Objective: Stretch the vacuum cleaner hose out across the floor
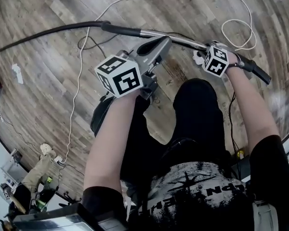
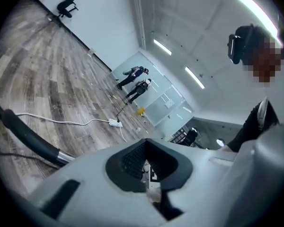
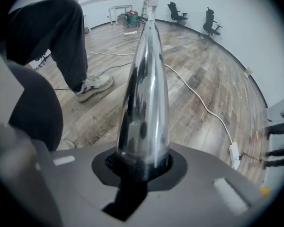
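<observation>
Jaws of the right gripper [image 3: 144, 167] clamp the chrome tube [image 3: 144, 103] of the vacuum cleaner, which runs straight out from between them. The left gripper [image 2: 149, 169] has its jaws pressed together with nothing between them. In the head view it sits just beside the tube, near the point where the chrome meets the black hose [image 1: 48, 32]; whether it touches cannot be told. From that joint the hose runs away to the left over the wooden floor [image 1: 43, 85]. A white cable [image 1: 79, 71] crosses under it and snakes toward the person's feet. One shoe [image 3: 92, 84] stands on the floor beside the tube. Two people [image 2: 137, 82] stand at the floor's far edge by a glass wall.
</observation>
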